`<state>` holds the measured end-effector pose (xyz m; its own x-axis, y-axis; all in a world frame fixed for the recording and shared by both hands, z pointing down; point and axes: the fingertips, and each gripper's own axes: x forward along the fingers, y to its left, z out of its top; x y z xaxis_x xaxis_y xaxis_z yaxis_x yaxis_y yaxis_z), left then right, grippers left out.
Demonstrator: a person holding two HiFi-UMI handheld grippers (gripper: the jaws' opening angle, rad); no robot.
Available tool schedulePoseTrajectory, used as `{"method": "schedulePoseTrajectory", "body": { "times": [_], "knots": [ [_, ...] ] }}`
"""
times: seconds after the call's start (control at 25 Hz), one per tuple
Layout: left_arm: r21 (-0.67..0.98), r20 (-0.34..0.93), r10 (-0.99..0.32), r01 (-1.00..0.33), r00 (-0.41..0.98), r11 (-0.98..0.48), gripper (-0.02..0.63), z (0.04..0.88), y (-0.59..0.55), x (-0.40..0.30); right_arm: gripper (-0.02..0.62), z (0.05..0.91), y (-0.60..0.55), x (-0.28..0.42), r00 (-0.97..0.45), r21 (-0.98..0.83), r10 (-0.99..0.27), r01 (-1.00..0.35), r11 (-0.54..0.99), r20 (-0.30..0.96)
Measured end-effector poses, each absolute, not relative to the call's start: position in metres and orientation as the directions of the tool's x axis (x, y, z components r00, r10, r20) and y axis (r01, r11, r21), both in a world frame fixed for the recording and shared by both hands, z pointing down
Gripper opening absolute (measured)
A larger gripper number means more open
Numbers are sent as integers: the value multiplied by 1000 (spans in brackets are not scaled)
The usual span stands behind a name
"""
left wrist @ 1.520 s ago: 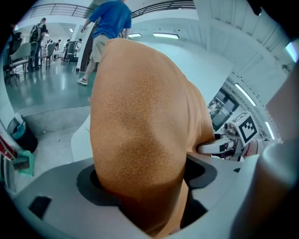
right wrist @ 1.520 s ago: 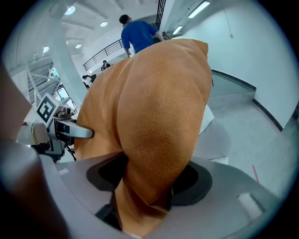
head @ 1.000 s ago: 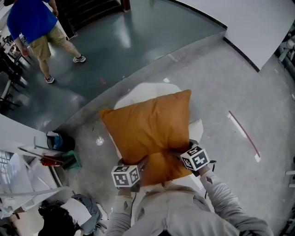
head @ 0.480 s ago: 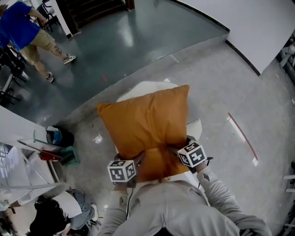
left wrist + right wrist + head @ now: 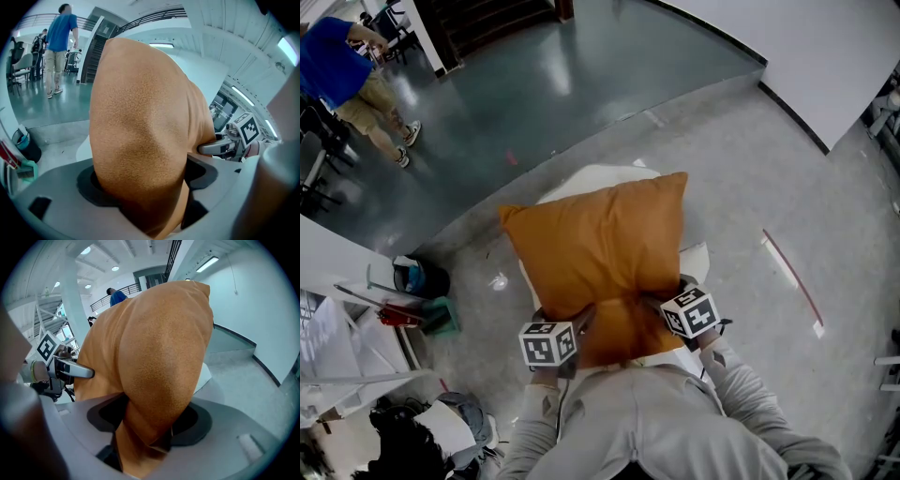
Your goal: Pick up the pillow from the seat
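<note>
an orange pillow (image 5: 600, 258) is gripped by its near edge above a white seat (image 5: 581, 184), the left tool (image 5: 579, 325) and the right tool (image 5: 662, 306) each clamped on a bunched fold of fabric, side by side. both gripper views show the cover squeezed between the jaws, with the soft bulk of the pillow rising past them. whether the far corners rest on the seat cannot be told from above.

the main risk looks to be a slipping hold. both tools bite the same edge, so nearly all the weight hangs out beyond them and could drag the smooth cover through the jaws, on the right tool above all, where only a thin pleat seems caught. if one side lets go, the pillow would likely swing on the other grip and drop onto the grey floor (image 5: 750, 187). a quick pull could also snag a sagging far corner on the seat rim. a person in a blue shirt (image 5: 342, 80) stands well away and is no obstacle.
</note>
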<state>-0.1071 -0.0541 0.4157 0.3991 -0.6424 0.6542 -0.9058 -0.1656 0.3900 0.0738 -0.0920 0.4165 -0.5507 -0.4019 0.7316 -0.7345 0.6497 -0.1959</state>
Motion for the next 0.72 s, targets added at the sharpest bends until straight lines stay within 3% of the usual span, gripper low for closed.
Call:
{"method": "schedulePoseTrajectory", "body": {
  "times": [0.72],
  "knots": [
    [389, 658, -638, -906, 400, -166, 399, 417, -54, -104, 272, 419, -91, 77, -550, -197, -399, -734, 650, 734]
  ]
}}
